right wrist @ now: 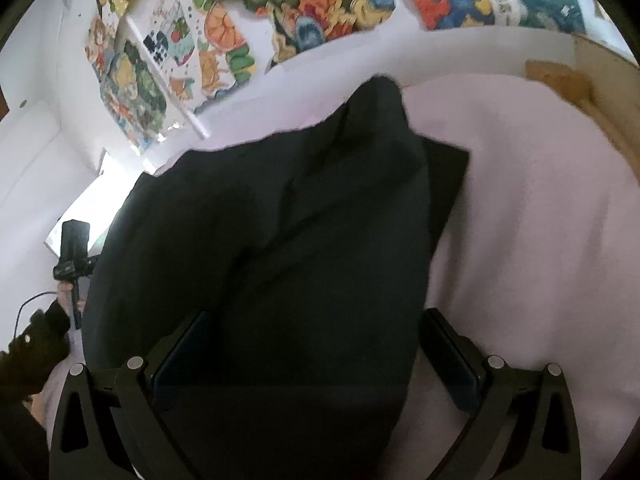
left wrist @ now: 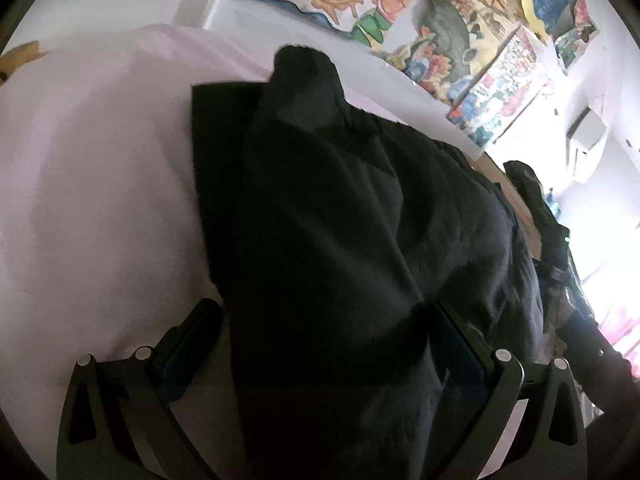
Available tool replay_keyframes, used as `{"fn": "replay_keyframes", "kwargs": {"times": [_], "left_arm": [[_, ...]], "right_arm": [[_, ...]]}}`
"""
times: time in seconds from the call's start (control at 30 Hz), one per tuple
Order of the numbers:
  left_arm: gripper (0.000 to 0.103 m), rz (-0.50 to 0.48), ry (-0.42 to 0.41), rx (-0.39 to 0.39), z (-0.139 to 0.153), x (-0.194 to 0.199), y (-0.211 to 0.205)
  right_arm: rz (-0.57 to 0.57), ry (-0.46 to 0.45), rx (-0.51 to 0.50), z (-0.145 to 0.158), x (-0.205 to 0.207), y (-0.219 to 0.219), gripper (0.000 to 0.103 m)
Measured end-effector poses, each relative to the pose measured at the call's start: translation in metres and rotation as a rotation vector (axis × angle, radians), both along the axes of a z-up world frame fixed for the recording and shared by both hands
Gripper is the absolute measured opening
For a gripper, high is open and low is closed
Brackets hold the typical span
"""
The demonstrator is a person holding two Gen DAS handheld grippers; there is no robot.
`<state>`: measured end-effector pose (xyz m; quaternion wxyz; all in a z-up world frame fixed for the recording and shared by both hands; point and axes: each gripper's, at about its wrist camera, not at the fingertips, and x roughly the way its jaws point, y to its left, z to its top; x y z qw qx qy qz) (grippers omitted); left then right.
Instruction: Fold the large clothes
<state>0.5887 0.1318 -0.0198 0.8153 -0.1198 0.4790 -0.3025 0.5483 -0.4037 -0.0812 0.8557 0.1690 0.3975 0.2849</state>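
So, mid-fold on the dark garment [left wrist: 340, 208], and it's a floppy one. It's lying on the pale pink sheet [left wrist: 92, 184], bunched into a long heap that runs away from me toward the wall with the colourful paintings [left wrist: 452, 32]. Part of it already looks doubled over: there's a flat, squared-off layer poking out from under the heap on the sheet side, and a rumpled top layer with a peak at the end nearest the paintings.

My left gripper [left wrist: 320, 316] has its fingers spread wide, with the near end of the garment lying in the gap between them. Same story on my right gripper [right wrist: 316, 320]: fingers well apart, cloth filling the space between. Neither one is actually pinching anything that I can see, though I can't tell whether the fabric is resting on the lower parts of the tongs or just draped in front of them.

My read is that I'm between folds. One fold is laid down, and the top layer is lumpy rather than flat.

Next move, I reckon, is to pick two spots on the near edge, one per gripper, close on a single layer each, and either tug the wrinkles out against the sheet or carry that edge over toward the paintings end for the next fold. Tricky bit is that everything's black on black, so it's hard to tell which layer I'd be grabbing.
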Motion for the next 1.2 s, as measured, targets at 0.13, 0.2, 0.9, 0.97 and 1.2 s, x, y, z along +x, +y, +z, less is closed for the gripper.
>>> {"fn": "replay_keyframes", "kwargs": {"times": [0.13, 0.2, 0.9, 0.97, 1.2], "left_arm": [[0.102, -0.035, 0.016, -0.008, -0.004, 0.000, -0.004], [0.102, -0.055, 0.019, -0.001, -0.005, -0.001, -0.007], [0.102, -0.070, -0.117, 0.263, -0.017, -0.021, -0.040], [0.102, -0.069, -0.121, 0.270, -0.017, -0.023, -0.040], [0.102, -0.064, -0.121, 0.303, -0.017, -0.024, -0.048]], "right_arm": [[0.068, 0.027, 0.041, -0.003, -0.001, 0.007, 0.103], [0.100, 0.036, 0.055, -0.005, -0.001, 0.010, 0.103], [0.099, 0.108, 0.027, -0.022, 0.003, 0.025, 0.103], [0.098, 0.102, 0.026, -0.022, 0.002, 0.025, 0.103], [0.086, 0.065, -0.014, -0.015, -0.004, 0.028, 0.094]]}}
